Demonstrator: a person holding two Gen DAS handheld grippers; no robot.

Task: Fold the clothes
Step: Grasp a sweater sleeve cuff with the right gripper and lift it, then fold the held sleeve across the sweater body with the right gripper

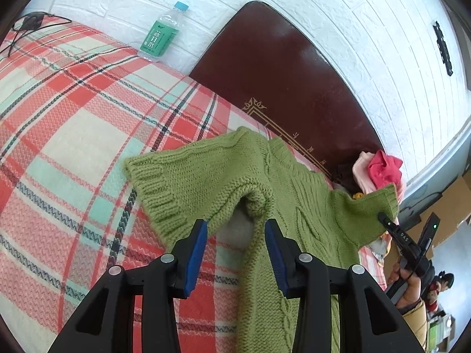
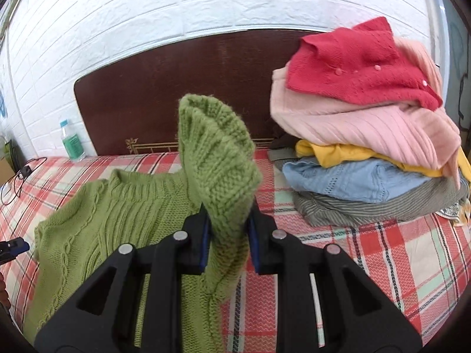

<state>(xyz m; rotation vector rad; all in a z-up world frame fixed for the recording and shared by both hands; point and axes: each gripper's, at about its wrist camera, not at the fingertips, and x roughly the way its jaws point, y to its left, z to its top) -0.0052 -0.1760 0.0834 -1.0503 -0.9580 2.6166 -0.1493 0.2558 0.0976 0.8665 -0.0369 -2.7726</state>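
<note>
A green knitted sweater point(image 1: 294, 206) lies on the plaid bedspread point(image 1: 73, 135), neck toward the headboard. My left gripper point(image 1: 237, 229) is open, its blue-padded jaws either side of the sweater's left armpit fold, with the left sleeve point(image 1: 176, 176) spread out beyond. My right gripper point(image 2: 229, 226) is shut on the right sleeve point(image 2: 217, 158) and holds its ribbed cuff lifted upright above the bed. The sweater body point(image 2: 97, 220) lies to its left. The right gripper's tip also shows in the left wrist view point(image 1: 385, 220) at the right sleeve.
A pile of folded clothes point(image 2: 368, 135), red and pink on top, sits at the right by the dark headboard point(image 2: 164, 88). A water bottle point(image 1: 162, 32) stands against the white brick wall. A black cable point(image 1: 29, 26) lies at the far left.
</note>
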